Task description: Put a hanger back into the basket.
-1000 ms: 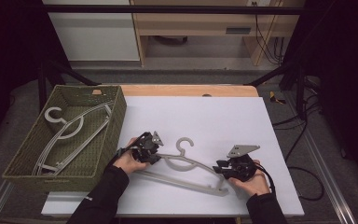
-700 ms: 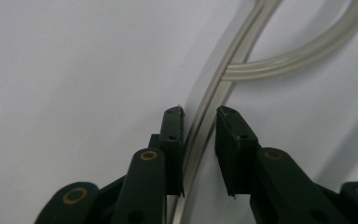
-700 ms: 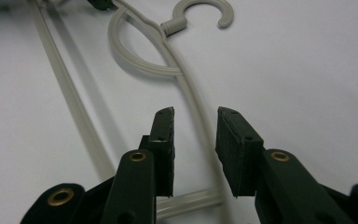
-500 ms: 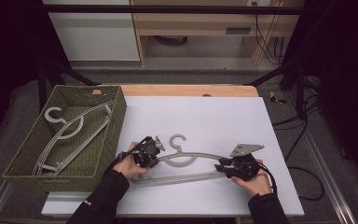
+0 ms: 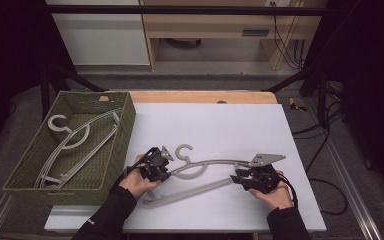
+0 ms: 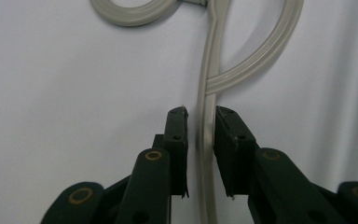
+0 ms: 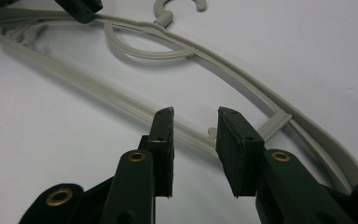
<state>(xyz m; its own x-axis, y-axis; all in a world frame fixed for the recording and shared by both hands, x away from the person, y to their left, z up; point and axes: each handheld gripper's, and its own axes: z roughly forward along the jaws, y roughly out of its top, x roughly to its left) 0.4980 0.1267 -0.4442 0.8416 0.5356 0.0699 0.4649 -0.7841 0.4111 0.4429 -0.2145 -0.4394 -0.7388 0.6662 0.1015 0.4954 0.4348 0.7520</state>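
While its jaws hide the hanger (image 7: 135,105) bar, the right hand-held gripper (image 7: 193,122) gapes, gripping nothing.

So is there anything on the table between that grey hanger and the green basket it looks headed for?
Nothing visible does. The grey hanger lies on the white table, and only bare tabletop separates it from the green basket, whose near wall it would have to clear. Other hangers already lie inside.

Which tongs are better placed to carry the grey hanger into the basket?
Left, probably. The left tongs already straddle the grey hanger bar on the end nearer the basket; their jaws have just been opening. The right tongs stand open above the far end, gripping nothing.
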